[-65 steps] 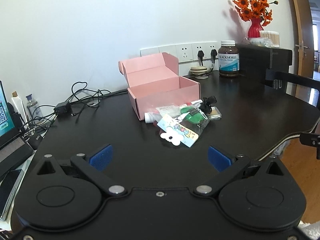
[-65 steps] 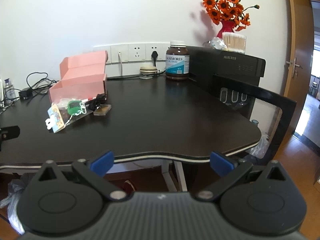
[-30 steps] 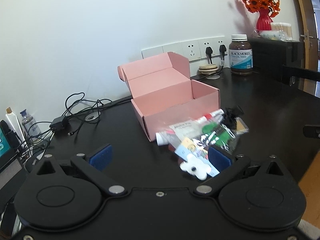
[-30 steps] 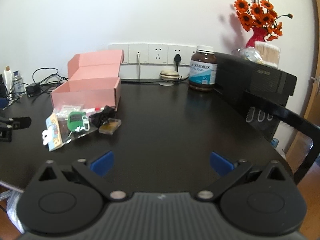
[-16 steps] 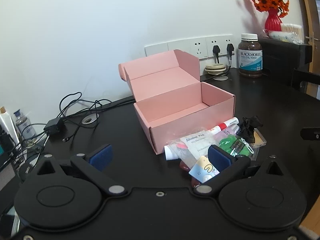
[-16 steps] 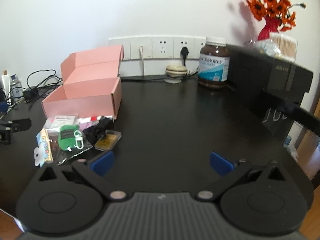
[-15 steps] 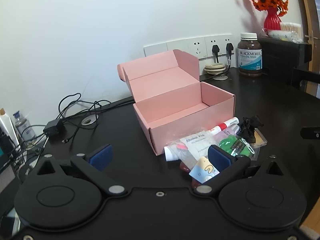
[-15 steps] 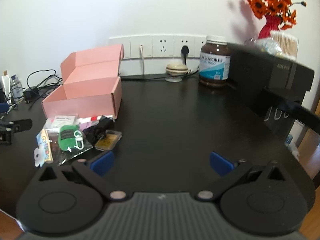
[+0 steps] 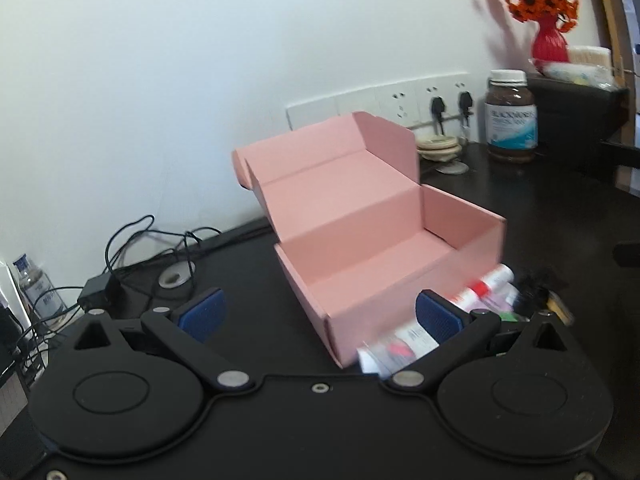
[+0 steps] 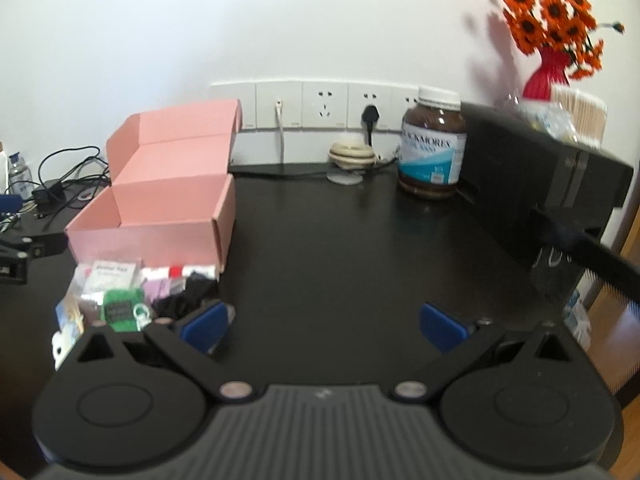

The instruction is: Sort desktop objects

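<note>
The left gripper (image 9: 318,314) hangs over the glossy black desk (image 10: 352,248), its blue ribbed pads (image 9: 200,312) spread wide and holding nothing, aimed straight at the pink cardboard box (image 9: 384,240). That box sits open, matte, its hinged lid tipped back toward the white wall, the inside bare. Against its front wall lies the heap of small things: a white tube with a red band (image 9: 486,286), a crinkly clear packet (image 9: 400,346) with a printed label, all smeared by motion blur in the left view. From the right view the pile is sharper: a green plush keychain (image 10: 122,310) with a white clip, a black fabric lump (image 10: 188,294), a cartoon-printed card (image 10: 68,318). The right gripper (image 10: 322,326) is also spread apart and empty, hovering just beside that pile. Farther back stands a round brown supplement jar (image 10: 434,148) with a white cap.
</note>
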Demonstrator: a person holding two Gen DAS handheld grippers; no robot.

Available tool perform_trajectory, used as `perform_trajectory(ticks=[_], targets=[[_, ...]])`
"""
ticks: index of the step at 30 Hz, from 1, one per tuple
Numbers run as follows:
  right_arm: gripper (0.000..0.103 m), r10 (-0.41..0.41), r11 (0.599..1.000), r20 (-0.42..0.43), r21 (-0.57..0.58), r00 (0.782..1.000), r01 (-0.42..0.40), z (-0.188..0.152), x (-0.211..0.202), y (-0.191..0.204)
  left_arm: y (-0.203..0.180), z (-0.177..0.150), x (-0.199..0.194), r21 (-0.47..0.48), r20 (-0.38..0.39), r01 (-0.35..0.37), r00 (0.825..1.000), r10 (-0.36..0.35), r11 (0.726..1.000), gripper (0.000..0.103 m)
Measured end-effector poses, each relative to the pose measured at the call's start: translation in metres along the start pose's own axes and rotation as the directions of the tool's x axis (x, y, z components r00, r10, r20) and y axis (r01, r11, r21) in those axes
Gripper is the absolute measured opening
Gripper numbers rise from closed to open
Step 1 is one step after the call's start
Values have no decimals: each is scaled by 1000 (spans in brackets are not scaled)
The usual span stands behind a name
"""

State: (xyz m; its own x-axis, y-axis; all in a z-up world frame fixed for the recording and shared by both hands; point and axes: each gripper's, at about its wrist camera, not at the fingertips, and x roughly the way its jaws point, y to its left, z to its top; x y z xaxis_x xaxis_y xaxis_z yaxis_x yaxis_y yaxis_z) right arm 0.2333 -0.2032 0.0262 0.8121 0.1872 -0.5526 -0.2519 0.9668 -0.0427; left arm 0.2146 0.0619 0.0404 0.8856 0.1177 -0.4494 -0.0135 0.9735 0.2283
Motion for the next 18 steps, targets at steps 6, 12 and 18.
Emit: perform_trajectory(ticks=[6,12,18], targets=[[102,-1,1000,-9,1,1000,1,21,19,15,12,11,28,-73,22,34,999,-32,997,103],[102,-31,999,9,-27,999,32,44,37,30,19,3,35,-38,41,25,999,-23,999,103],[102,-61,996,20,-56,998,62,72,69,43,21,-2,36,1,26,-1,1000,1,1000,103]])
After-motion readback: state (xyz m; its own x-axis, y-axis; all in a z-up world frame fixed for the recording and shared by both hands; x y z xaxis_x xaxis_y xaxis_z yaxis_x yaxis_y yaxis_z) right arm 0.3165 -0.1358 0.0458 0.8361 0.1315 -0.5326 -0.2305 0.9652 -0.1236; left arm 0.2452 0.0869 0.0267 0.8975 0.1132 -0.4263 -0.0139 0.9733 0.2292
